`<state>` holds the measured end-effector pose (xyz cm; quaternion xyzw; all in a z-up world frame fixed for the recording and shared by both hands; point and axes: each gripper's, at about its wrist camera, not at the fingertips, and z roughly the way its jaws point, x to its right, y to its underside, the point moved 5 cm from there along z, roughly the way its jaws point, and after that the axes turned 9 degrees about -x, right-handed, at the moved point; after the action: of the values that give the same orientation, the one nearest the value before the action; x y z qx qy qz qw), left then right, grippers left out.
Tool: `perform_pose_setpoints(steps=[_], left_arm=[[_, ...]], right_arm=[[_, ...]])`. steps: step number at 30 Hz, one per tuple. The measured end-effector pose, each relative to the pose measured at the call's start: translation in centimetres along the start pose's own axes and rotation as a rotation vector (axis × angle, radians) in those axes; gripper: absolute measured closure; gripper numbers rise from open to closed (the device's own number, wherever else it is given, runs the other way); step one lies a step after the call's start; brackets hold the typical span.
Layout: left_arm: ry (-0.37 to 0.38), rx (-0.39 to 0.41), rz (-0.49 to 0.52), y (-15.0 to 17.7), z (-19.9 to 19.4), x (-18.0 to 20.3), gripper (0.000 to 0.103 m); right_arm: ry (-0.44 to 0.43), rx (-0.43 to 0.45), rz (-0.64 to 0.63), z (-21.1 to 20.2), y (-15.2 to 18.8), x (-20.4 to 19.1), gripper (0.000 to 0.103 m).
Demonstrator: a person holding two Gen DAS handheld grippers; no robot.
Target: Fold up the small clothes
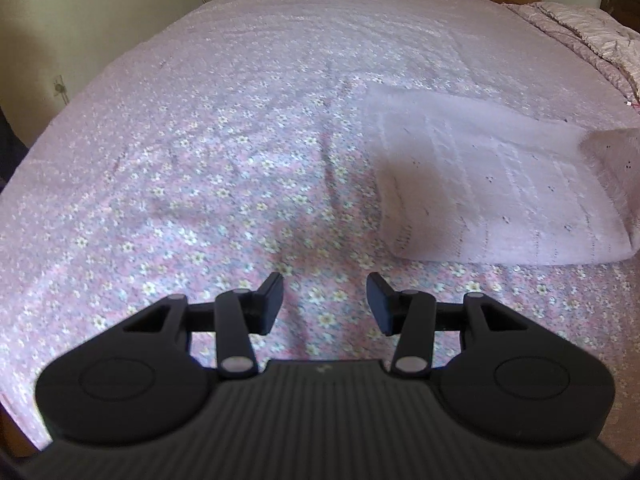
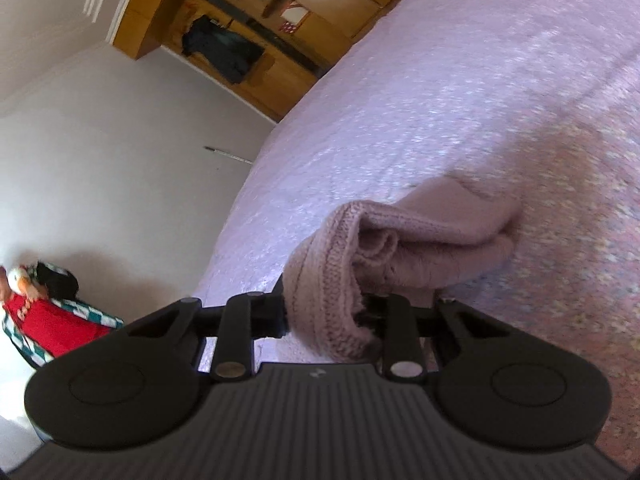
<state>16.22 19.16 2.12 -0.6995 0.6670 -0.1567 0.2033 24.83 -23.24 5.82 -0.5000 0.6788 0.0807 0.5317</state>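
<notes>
Floral bedspread (image 1: pixel 240 160) under empty, parted left hand-held gripper (image 1: pixel 325 300); right hand-held gripper (image 2: pixel 326 312) clamping pink knit (image 2: pixel 400 236).

Ahead and to your left, the pink flower-print bedspread (image 1: pixel 224 152) lies bare and open for passing. On the right, the folded pale pink knitted garment (image 1: pixel 492 196) blocks the way, with rumpled pink bedding (image 1: pixel 592 36) beyond it.

left gripper (image 1: pixel 325 300) | matte blk, ribbed body, silver pivot pins | right gripper (image 2: pixel 324 304) same
</notes>
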Motion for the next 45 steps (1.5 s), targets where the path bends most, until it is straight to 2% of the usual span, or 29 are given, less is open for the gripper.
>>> perform_pose_setpoints(steps=[5, 13, 20, 24, 29, 31, 33, 35, 41, 43, 45], left_arm=[[-0.022, 0.002, 0.030, -0.3, 0.2, -0.8, 0.055], [-0.008, -0.008, 0.021, -1.5, 0.6, -2.7, 0.055], [0.002, 0.000, 0.054, -2.4, 1.5, -3.0, 0.055], [0.020, 0.005, 0.041, -2.6, 2.1, -3.3, 0.055], [0.018, -0.003, 0.026, -2.5, 3.1, -3.8, 0.055], [0.024, -0.006, 0.014, -2.4, 3.4, -4.1, 0.055], [0.025, -0.003, 0.009, -2.4, 3.4, -4.4, 0.055], [0.028, 0.014, 0.013, -2.6, 3.2, -4.5, 0.055], [0.073, 0.092, -0.007, -4.5, 1.1, -4.6, 0.055], [0.087, 0.121, 0.005, -5.3, 0.3, -4.0, 0.055], [0.093, 0.144, 0.032, -6.2, -0.5, -3.2, 0.055]], right_arm=[[0.021, -0.018, -0.132, 1.2, 1.0, -3.8, 0.073], [-0.048, -0.068, -0.226, 4.9, 1.5, -8.9, 0.074], [-0.075, -0.152, -0.309, 9.2, 3.3, -14.0, 0.074], [-0.093, -0.234, -0.372, 12.7, 5.7, -16.7, 0.074], [0.000, -0.350, -0.469, 18.7, 10.0, -17.7, 0.072], [0.040, -0.381, -0.491, 20.4, 11.9, -17.4, 0.068], [0.026, -0.345, -0.512, 20.6, 13.0, -17.7, 0.048], [0.004, -0.333, -0.522, 20.1, 13.7, -18.0, 0.036], [-0.027, -0.270, -0.453, 15.9, 14.5, -17.6, 0.033], [-0.042, -0.239, -0.416, 13.8, 14.5, -17.0, 0.032], [-0.019, -0.186, -0.394, 11.9, 14.2, -16.4, 0.031]])
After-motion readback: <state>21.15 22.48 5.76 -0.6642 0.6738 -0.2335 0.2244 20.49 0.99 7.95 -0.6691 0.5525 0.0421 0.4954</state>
